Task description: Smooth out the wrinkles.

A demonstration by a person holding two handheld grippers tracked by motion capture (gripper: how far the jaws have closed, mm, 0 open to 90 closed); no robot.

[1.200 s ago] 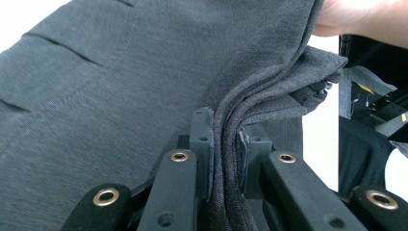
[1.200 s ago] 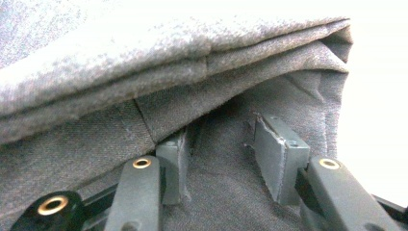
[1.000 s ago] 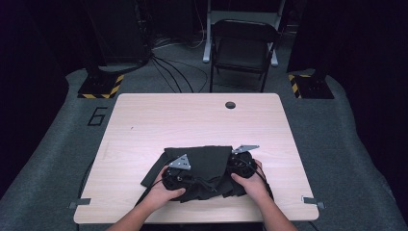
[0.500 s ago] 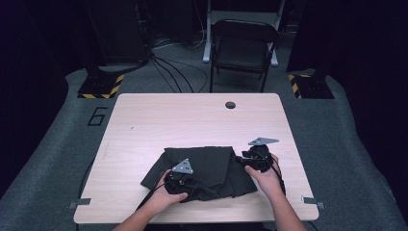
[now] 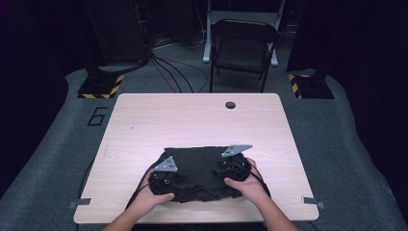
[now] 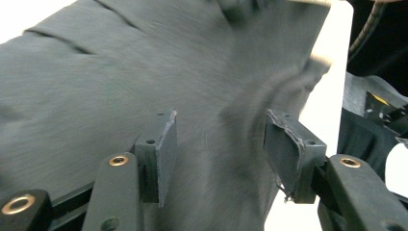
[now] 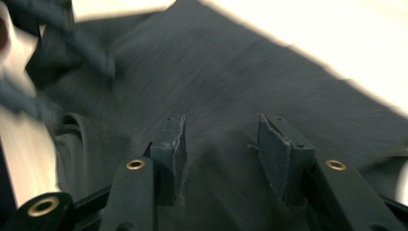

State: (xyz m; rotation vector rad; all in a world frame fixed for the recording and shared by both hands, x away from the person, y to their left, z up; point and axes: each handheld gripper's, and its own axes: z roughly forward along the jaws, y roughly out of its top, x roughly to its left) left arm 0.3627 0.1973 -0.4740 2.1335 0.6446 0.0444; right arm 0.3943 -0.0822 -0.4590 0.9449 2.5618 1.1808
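Note:
A black cloth (image 5: 199,166) lies crumpled on the near middle of the light wooden table (image 5: 192,120). My left gripper (image 5: 163,179) rests on the cloth's left part and my right gripper (image 5: 232,169) on its right part, each held by a hand. In the left gripper view the left gripper (image 6: 221,154) stands open, its pads (image 6: 161,151) wide apart over the dark grey cloth (image 6: 96,72). In the right gripper view the right gripper (image 7: 223,144) is open too, with the cloth (image 7: 216,72) spread under and between the jaws. Both gripper views are motion-blurred.
A round cable hole (image 5: 230,105) sits near the table's far edge. Behind the table stands a black folding chair (image 5: 243,48). Striped stand bases (image 5: 101,85) and cables (image 5: 168,62) lie on the grey floor. The far half of the table is bare wood.
My right gripper swung out past the cloth's right edge, then came back in onto the cloth. The cloth is now bunched more compactly. The left gripper has barely shifted.

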